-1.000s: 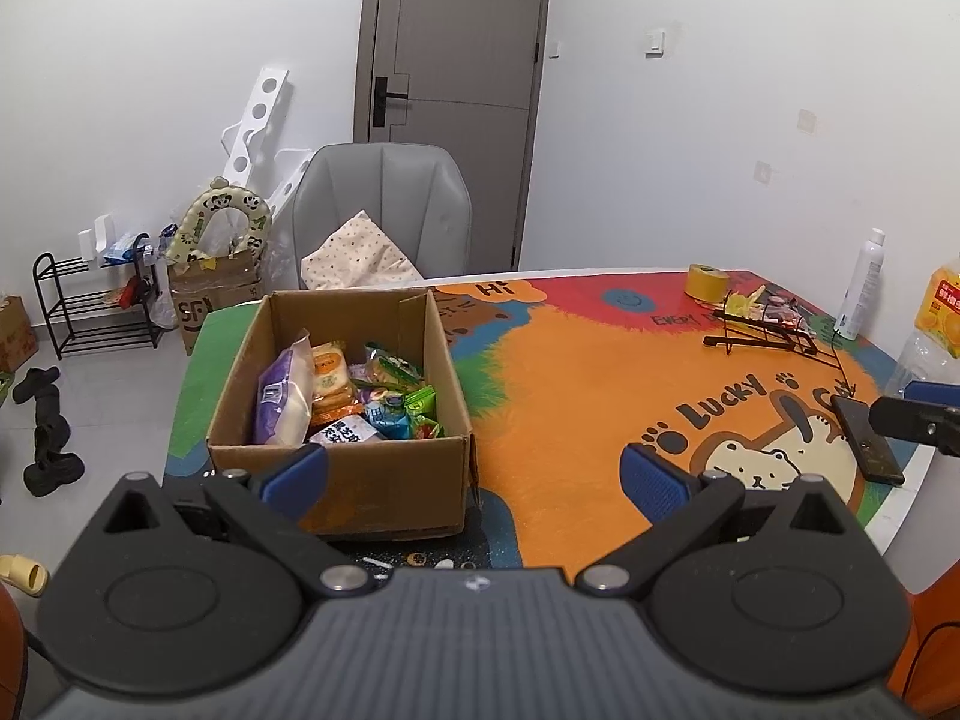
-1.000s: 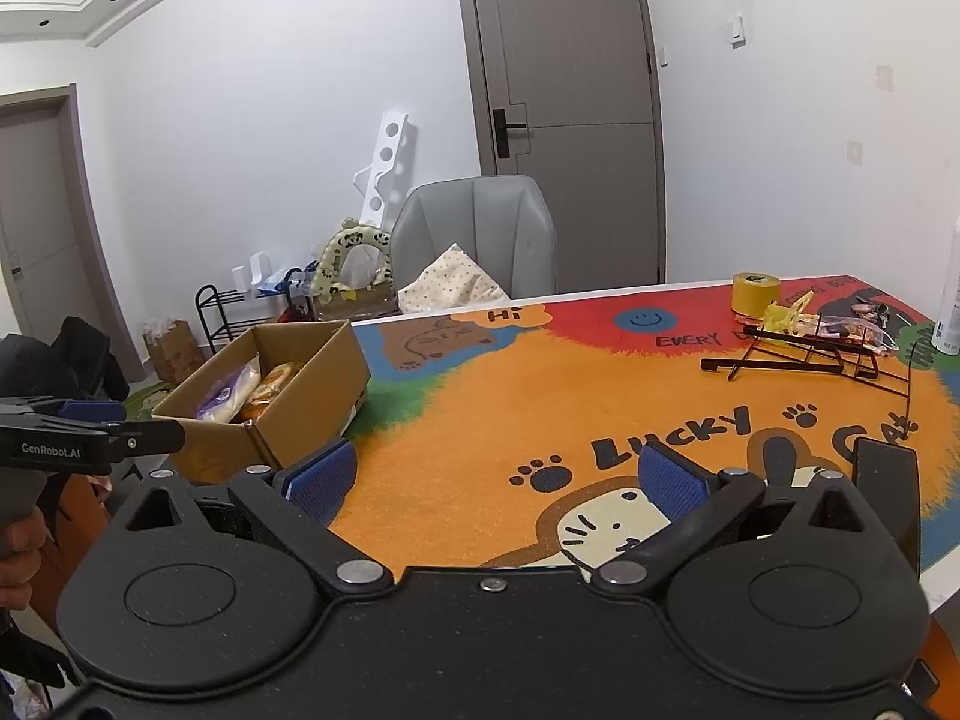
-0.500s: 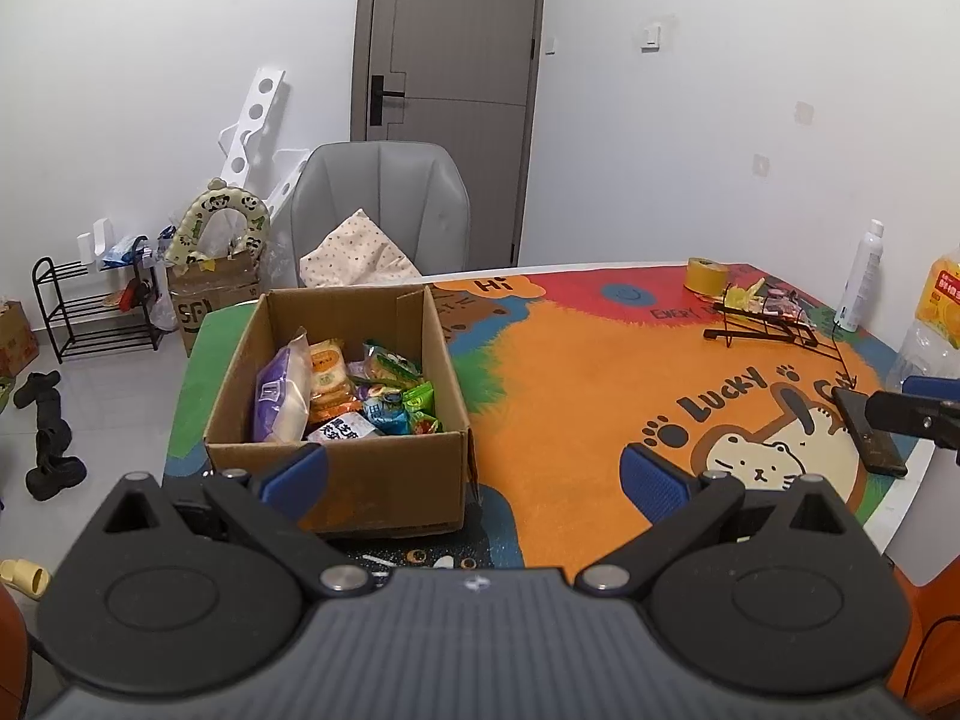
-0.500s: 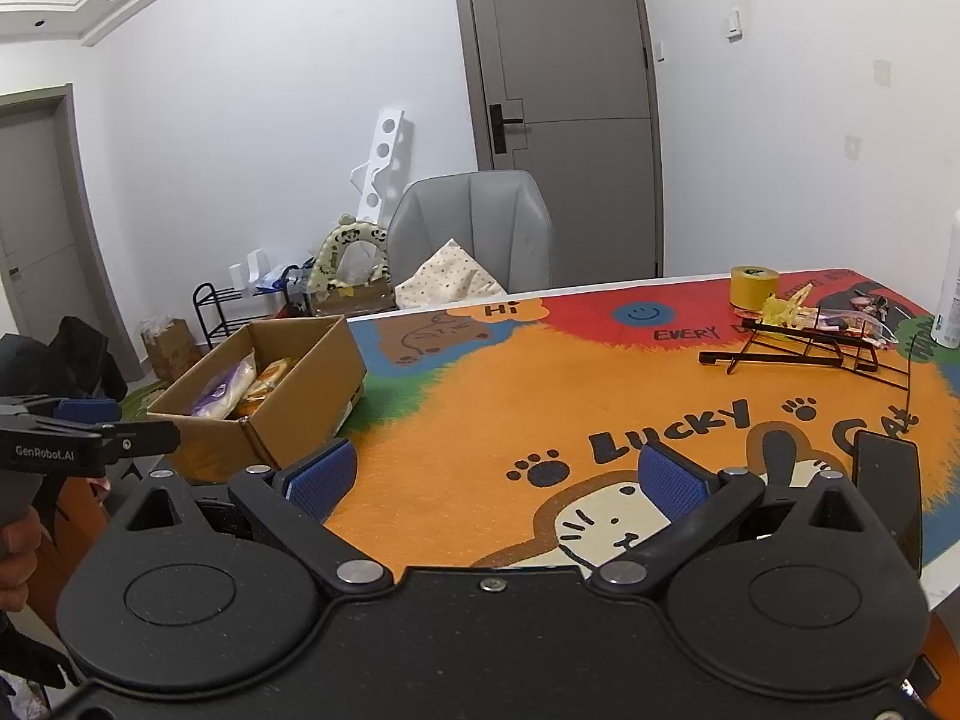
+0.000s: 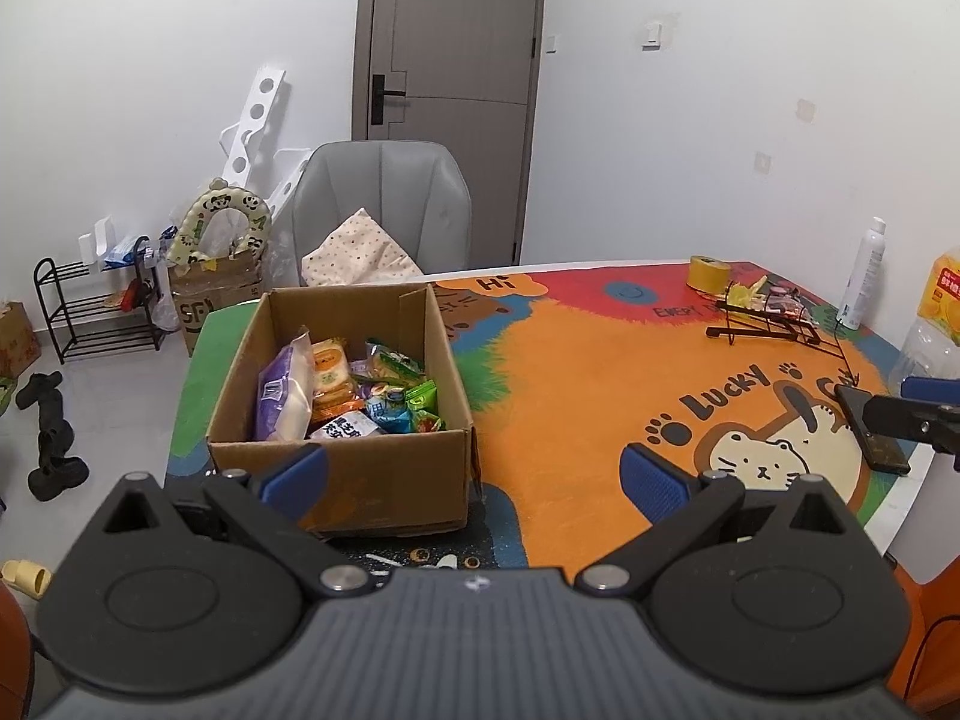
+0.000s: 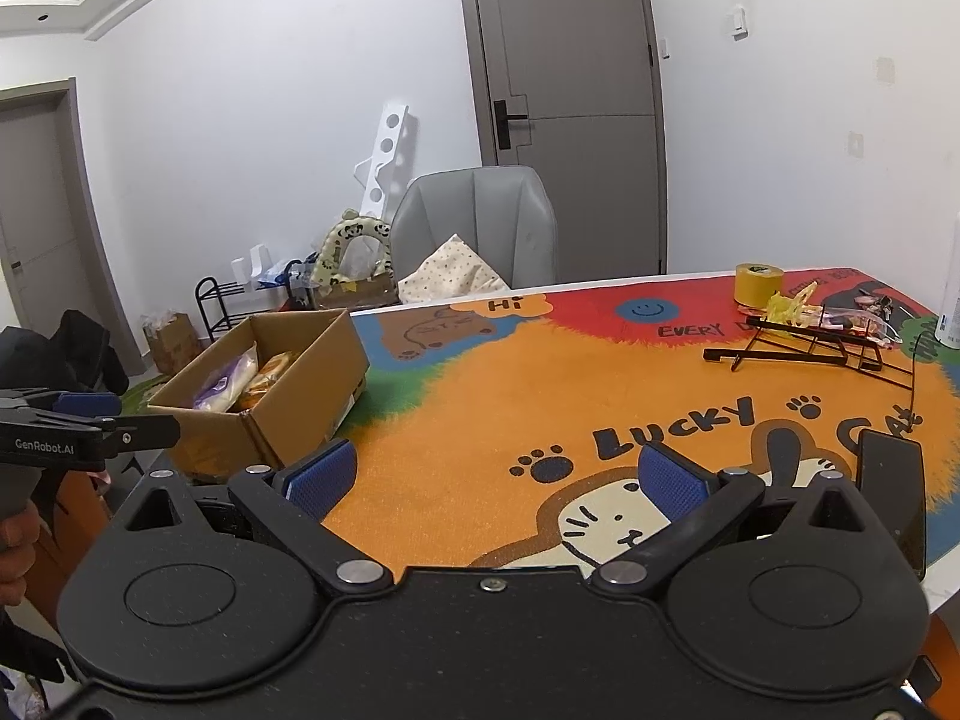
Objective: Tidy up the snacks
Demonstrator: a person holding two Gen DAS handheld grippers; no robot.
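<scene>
An open cardboard box (image 5: 360, 468) stands at the table's near left corner, also in the right wrist view (image 6: 300, 372). It holds several snack packets (image 5: 354, 390), among them a purple-and-white bag (image 5: 282, 390) and an orange biscuit pack (image 5: 330, 366). My left gripper (image 5: 474, 474) is open and empty, hanging just in front of the box's near wall. My right gripper (image 6: 495, 477) is open and empty above the orange cat mat (image 6: 480, 408), to the right of the box.
A black wire rack (image 6: 810, 348), a yellow tape roll (image 6: 759, 283) and small wrapped items lie at the far right. A black phone (image 6: 891, 480) lies near the right edge. A white bottle (image 5: 864, 276) and juice bottle (image 5: 942, 312) stand there. A grey chair (image 5: 384, 210) is behind the table.
Both grippers have shifted slightly; the views drift a little, with the box staying put. Both stay open and empty.
</scene>
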